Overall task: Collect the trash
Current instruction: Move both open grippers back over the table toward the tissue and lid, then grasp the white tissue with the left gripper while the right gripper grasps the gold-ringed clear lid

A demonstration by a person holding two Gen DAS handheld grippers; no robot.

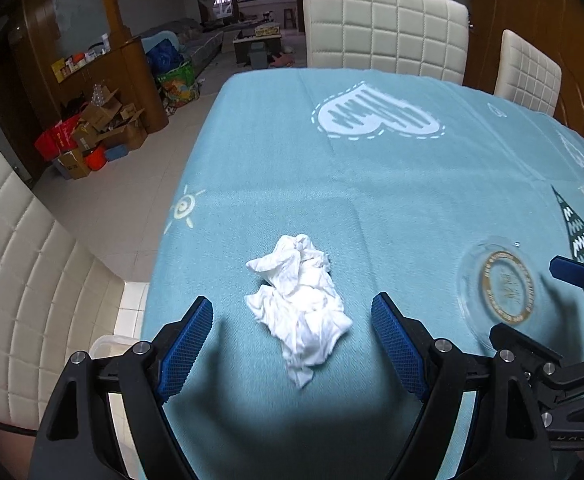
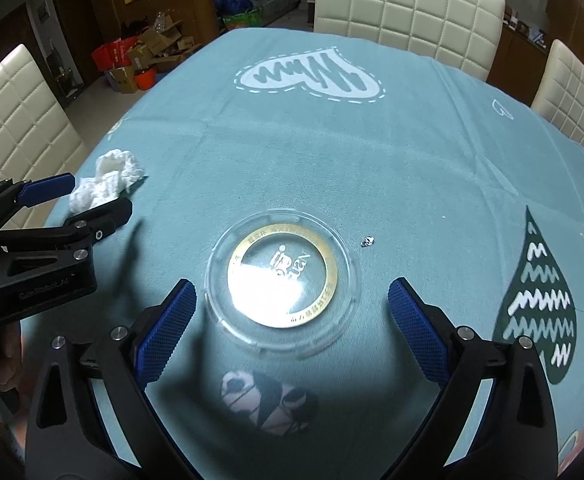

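Note:
A crumpled white tissue [image 1: 300, 304] lies on the light-blue tablecloth [image 1: 372, 184]. My left gripper [image 1: 292, 312] is open, its blue pads on either side of the tissue, not touching it. The tissue [image 2: 108, 178] also shows in the right wrist view, with the left gripper [image 2: 88, 196] around it. A clear round plastic lid with a gold ring [image 2: 282, 276] lies flat on the cloth. My right gripper [image 2: 292, 292] is open and straddles the lid's near half. The lid [image 1: 500, 288] and one right fingertip [image 1: 572, 270] show in the left wrist view.
A tiny shiny scrap [image 2: 368, 241] lies right of the lid. White quilted chairs [image 1: 384, 20] stand around the table, one at the left [image 1: 12, 264]. A clear plastic bin rim [image 1: 112, 344] shows below the table's left edge. Cardboard boxes [image 1: 92, 128] clutter the floor beyond.

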